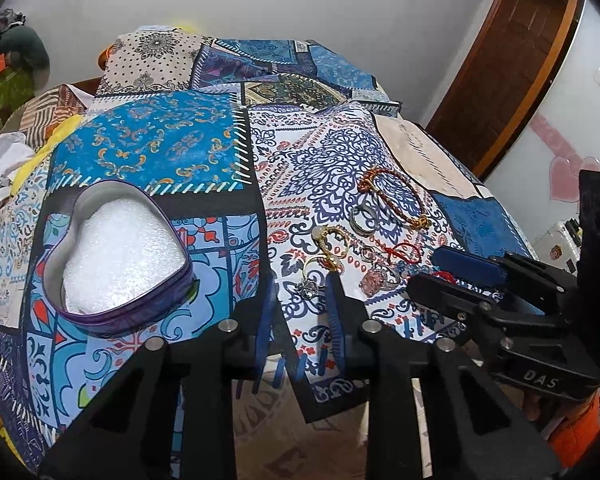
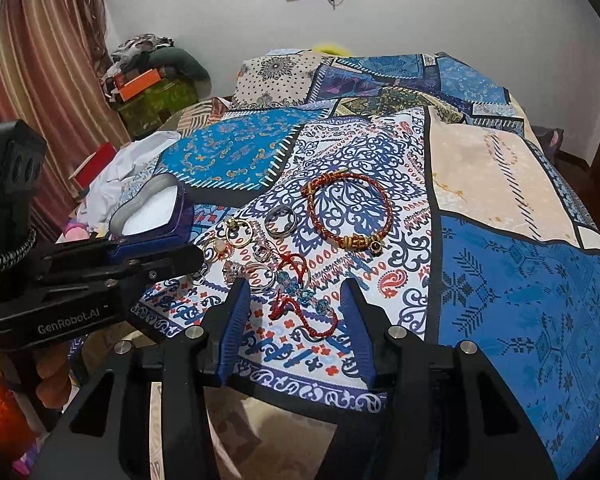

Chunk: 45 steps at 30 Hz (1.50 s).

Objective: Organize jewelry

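A: Left wrist view: why is the left gripper (image 1: pixel 302 280) held so low at the near edge of the bedspread (image 1: pixel 148 148)?

B: A small silver ring (image 1: pixel 309 289) is bracketed between its blue pads, it seems. The jaws are set narrow, with a slim gap; whether the ring is already touched cannot be told.

A: And the tin (image 1: pixel 118 256)?

B: It is set open toward the near left of the bedspread, well apart from the jewelry, with white foam lining shown inside. Nothing is seen in it, so the sorting is judged barely begun.

A: Where is the rest laid?

B: It is clustered near the near edge, right of the tin. A gold ring (image 1: pixel 332 240) lies just beyond the left gripper's tips, a steel ring (image 2: pixel 281 221) farther in, and a red bracelet (image 2: pixel 348 210) farthest from the edge.

A: The right gripper (image 2: pixel 296 300)?

B: It is held wide, nothing gripped. A red cord (image 2: pixel 300 304) with blue beads is framed between its fingers, so that piece is probably meant for it.

A: Why is each piece spread flat?

B: Presumably so one can be pinched singly. Thin rings on soft cloth may slip or be pressed in.
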Each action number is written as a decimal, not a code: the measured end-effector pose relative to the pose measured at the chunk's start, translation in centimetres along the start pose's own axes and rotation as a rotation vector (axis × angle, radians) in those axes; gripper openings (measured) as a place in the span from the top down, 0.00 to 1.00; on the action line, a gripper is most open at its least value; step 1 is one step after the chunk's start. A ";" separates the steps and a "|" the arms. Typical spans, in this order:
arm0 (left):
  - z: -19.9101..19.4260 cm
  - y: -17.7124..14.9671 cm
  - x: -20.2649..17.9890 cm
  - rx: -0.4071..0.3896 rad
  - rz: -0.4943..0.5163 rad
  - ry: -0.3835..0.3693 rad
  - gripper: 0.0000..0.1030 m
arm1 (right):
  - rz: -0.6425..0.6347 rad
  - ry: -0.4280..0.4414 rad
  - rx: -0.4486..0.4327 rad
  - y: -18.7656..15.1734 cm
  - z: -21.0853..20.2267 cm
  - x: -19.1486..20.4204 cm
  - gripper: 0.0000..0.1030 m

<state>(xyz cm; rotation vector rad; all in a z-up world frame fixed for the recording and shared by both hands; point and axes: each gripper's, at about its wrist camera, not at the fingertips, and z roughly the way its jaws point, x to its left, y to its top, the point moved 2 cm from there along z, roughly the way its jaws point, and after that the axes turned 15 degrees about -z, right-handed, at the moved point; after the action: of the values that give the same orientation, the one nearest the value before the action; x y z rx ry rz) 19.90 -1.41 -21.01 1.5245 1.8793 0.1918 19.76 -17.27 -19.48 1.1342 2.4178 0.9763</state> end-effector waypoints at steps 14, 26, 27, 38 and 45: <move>-0.4 -0.6 -0.3 -0.014 0.017 -0.014 0.92 | -0.019 -0.046 0.007 -0.1 0.1 0.3 0.92; -3.4 -1.0 -0.7 -0.062 0.010 -0.023 0.93 | -0.003 -0.060 -0.075 0.7 -3.4 0.5 0.92; -3.8 -1.0 -0.7 -0.069 0.009 -0.023 0.93 | -0.002 -0.064 -0.083 0.8 -3.8 0.5 0.92; -8.0 -0.4 -0.8 -0.160 0.021 -0.012 0.93 | -0.022 -0.076 -0.169 3.2 -6.8 2.2 0.92; -10.8 0.4 0.6 -0.225 0.001 0.003 0.93 | -0.059 -0.048 -0.222 5.4 -7.5 4.8 0.92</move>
<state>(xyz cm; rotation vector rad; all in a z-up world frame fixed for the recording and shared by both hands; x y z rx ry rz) 13.82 2.50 -13.01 1.3730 1.7921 0.3925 15.83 -14.51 -10.24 0.9921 2.2262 1.1506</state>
